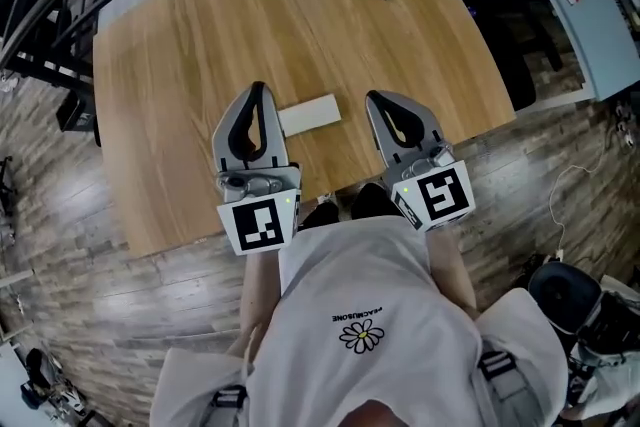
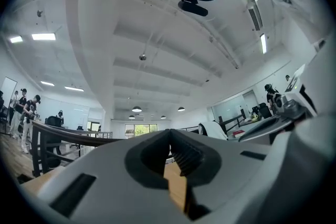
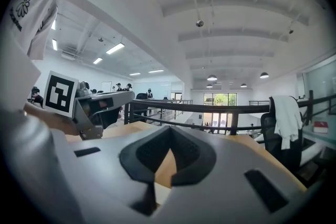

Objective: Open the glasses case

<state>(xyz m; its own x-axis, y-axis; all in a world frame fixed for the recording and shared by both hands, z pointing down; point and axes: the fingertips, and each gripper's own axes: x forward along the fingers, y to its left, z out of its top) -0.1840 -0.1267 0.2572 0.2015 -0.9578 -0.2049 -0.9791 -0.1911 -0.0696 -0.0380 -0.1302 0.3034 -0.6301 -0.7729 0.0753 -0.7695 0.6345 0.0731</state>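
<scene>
With jaws closed on either side, I judge a push could merely skid the flat, pale rectangular glasses case across the light wooden table instead of prising up its lid; my left tongs are pinched together on nothing, tipped slightly upward, just left of the case; my right tongs, level, are likewise pressed together and empty, near its right end.
</scene>
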